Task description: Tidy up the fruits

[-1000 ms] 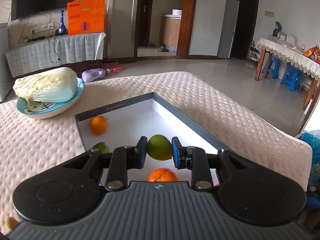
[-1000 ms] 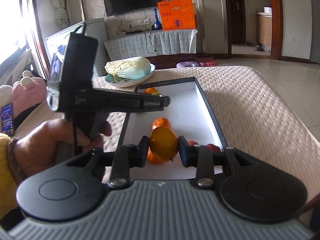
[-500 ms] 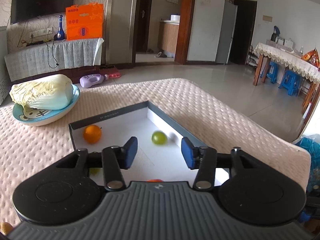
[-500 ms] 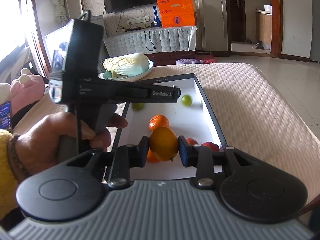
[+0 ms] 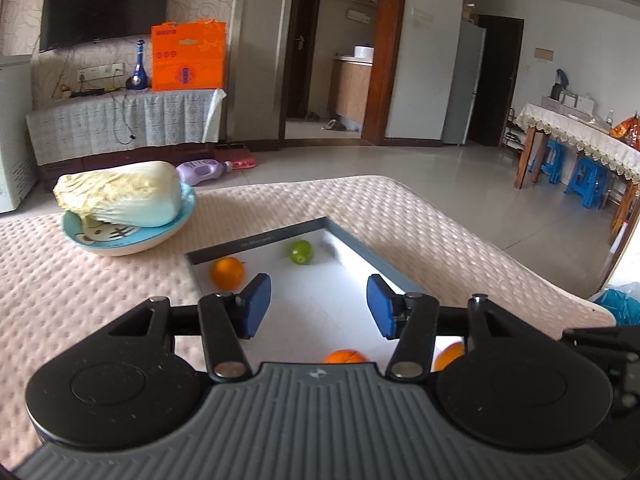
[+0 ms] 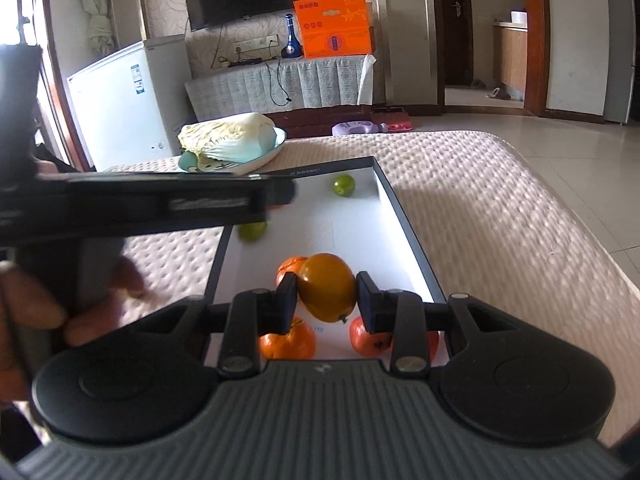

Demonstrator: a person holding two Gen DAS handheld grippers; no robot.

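Observation:
A shallow white box with a dark rim (image 5: 360,248) (image 6: 408,232) lies on the pink quilted table. A green fruit (image 5: 301,251) (image 6: 344,185) rests near its far end, with an orange (image 5: 227,272) to its left. My left gripper (image 5: 318,306) is open and empty above the box. My right gripper (image 6: 326,300) is shut on a yellow-orange fruit (image 6: 326,292) held over the near end. Below it lie a tangerine (image 6: 286,340), a red fruit (image 6: 370,340) and another orange fruit (image 6: 290,266). A second green fruit (image 6: 252,231) sits by the left wall.
A blue bowl (image 5: 132,236) (image 6: 240,162) holding a napa cabbage (image 5: 120,194) stands beyond the box's far left corner. The left gripper's body (image 6: 140,204) crosses the right wrist view on the left. The table edge drops off to the right.
My left gripper let go of the green fruit, opened wide and pulled back; the fruit rolled to the box's far end. My right gripper kept its hold on the yellow-orange fruit.

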